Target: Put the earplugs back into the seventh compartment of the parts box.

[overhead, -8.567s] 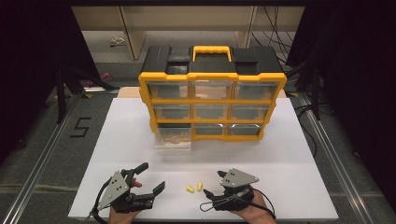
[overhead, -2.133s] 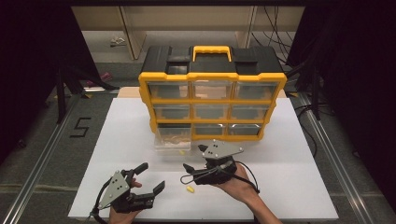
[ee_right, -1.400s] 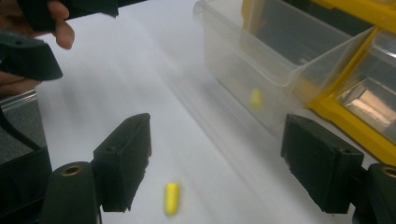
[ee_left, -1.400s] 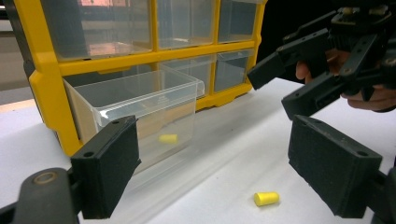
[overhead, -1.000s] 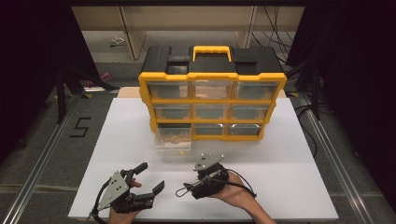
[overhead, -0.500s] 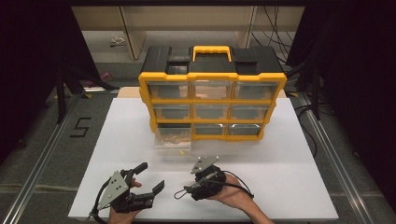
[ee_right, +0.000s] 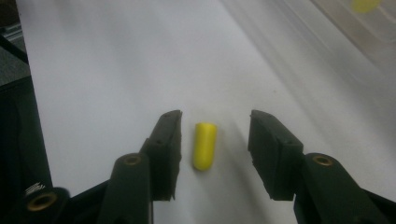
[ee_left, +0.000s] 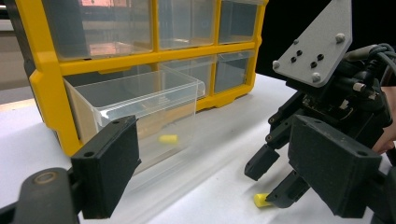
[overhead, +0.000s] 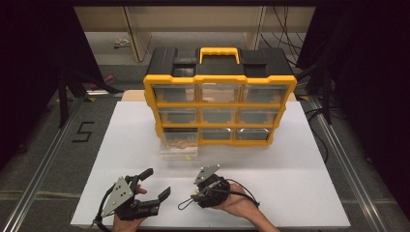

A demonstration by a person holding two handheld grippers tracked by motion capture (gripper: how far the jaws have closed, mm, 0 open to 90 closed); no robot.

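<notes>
High view: the right tongs point(overhead: 193, 197) point at 9 o'clock near the desk's point(overhead: 300, 183) front edge. Left gripper view: the left tongs point(ee_left: 224, 172) gape wide and empty. Right gripper view: its jaws, just closing, flank the yellow earplug point(ee_right: 204, 145) untouched.

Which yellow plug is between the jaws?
The yellow plug on the table, lying between the right gripper jaws; the other plug sits in the pulled-out drawer.

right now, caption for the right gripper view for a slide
Right gripper open astride a yellow earplug on the white table.
</notes>
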